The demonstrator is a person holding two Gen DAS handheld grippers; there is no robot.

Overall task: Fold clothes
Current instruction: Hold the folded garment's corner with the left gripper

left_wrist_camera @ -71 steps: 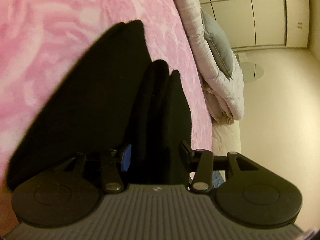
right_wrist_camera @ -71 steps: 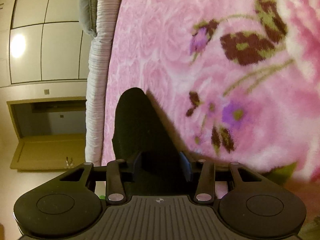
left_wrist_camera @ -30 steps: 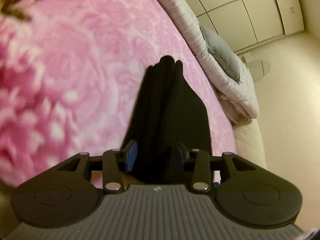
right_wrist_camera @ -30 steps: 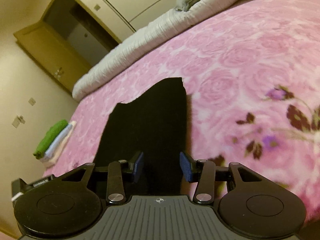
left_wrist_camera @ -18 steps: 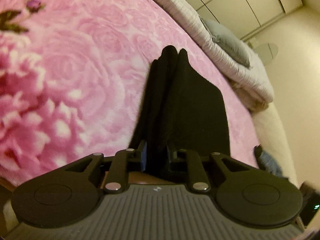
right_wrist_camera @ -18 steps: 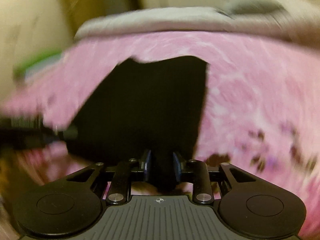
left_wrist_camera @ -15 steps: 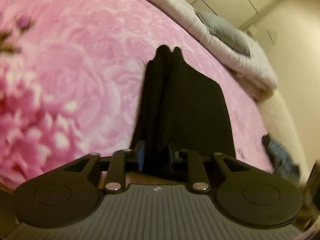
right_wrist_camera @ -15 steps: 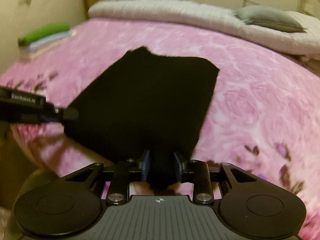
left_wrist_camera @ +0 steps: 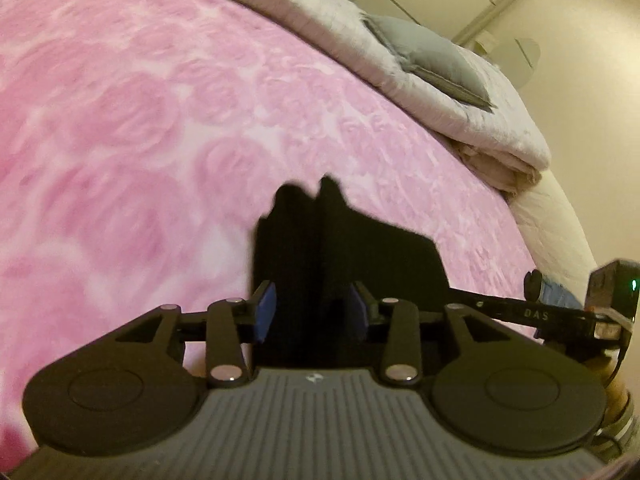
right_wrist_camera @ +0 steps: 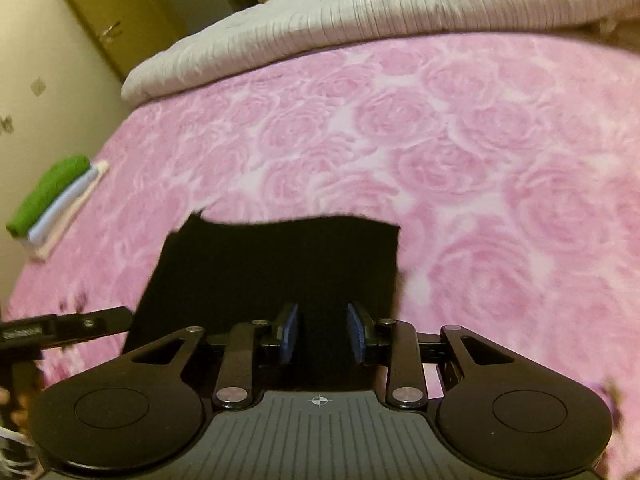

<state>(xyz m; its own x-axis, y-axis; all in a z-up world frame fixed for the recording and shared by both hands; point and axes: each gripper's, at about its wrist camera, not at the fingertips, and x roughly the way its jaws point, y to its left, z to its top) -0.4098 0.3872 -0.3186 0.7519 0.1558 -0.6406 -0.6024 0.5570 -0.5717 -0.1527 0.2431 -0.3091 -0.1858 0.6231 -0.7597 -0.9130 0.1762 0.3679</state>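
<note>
A black garment (left_wrist_camera: 360, 256), folded into a flat panel, lies on the pink rose-patterned blanket (left_wrist_camera: 160, 120) near the bed's front edge. In the right wrist view the garment (right_wrist_camera: 280, 264) is a wide rectangle. My left gripper (left_wrist_camera: 311, 316) straddles its bunched near-left edge; the jaws are opening, and the cloth sits between the blue pads without being pinched. My right gripper (right_wrist_camera: 322, 334) is shut on the near-right edge, black cloth filling the gap between its pads. The cloth's near hem is hidden under both tools.
A rolled white quilt (right_wrist_camera: 360, 12) with a grey pillow (left_wrist_camera: 432, 60) runs along the far side of the bed. A stack of folded clothes, green on top (right_wrist_camera: 52, 204), sits at the bed's left edge. The right-hand tool's side (left_wrist_camera: 560, 314) shows by the bed's corner.
Both grippers closed on the garment's near edge and drew it back toward the front of the bed. The left jaws have since widened again; the right jaws stay closed.
</note>
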